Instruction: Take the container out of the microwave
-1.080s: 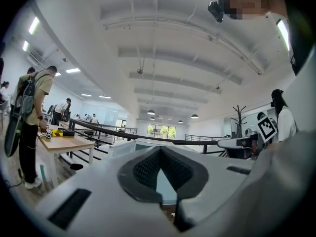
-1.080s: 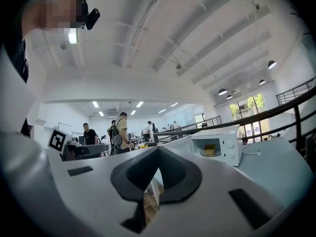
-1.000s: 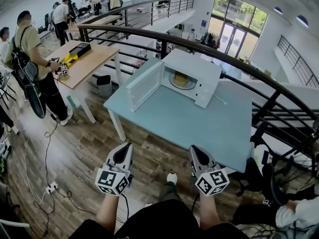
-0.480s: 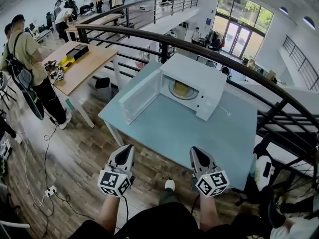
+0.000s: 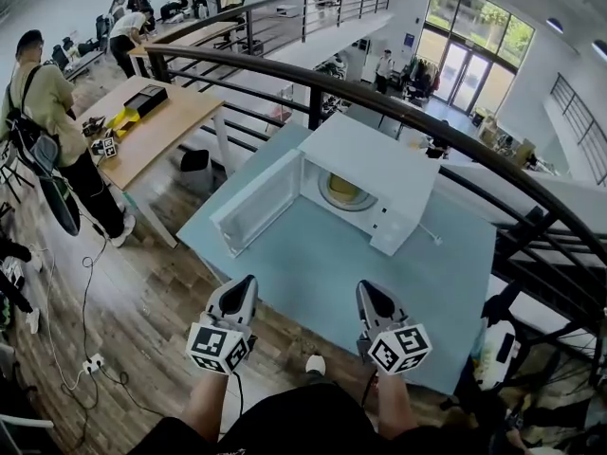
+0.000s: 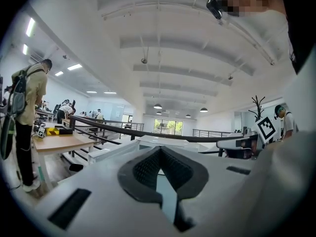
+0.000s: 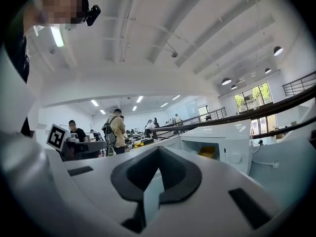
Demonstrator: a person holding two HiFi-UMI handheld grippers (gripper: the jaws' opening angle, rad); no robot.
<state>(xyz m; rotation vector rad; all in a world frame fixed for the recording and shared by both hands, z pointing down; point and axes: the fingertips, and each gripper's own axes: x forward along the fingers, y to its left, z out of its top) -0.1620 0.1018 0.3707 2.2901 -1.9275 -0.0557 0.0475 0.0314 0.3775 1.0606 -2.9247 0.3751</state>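
The yellowish container point(image 5: 343, 190) sits inside the open cavity of the white microwave point(image 5: 375, 159), on its round turntable; the right gripper view shows it as a yellow patch point(image 7: 208, 151) in the oven's opening. The microwave's door point(image 5: 258, 207) is swung wide to the left. The oven stands on a light blue table point(image 5: 313, 268), towards its far side, in front of a dark curved railing point(image 5: 446, 133). Both tools are held short of the table's near edge, well apart from the microwave. The left gripper point(image 5: 244, 286) has its jaws together with nothing between them, and so has the right gripper point(image 5: 368, 290). Off to the left a person point(image 5: 52, 112) with a backpack stands by a wooden desk point(image 5: 161, 121).
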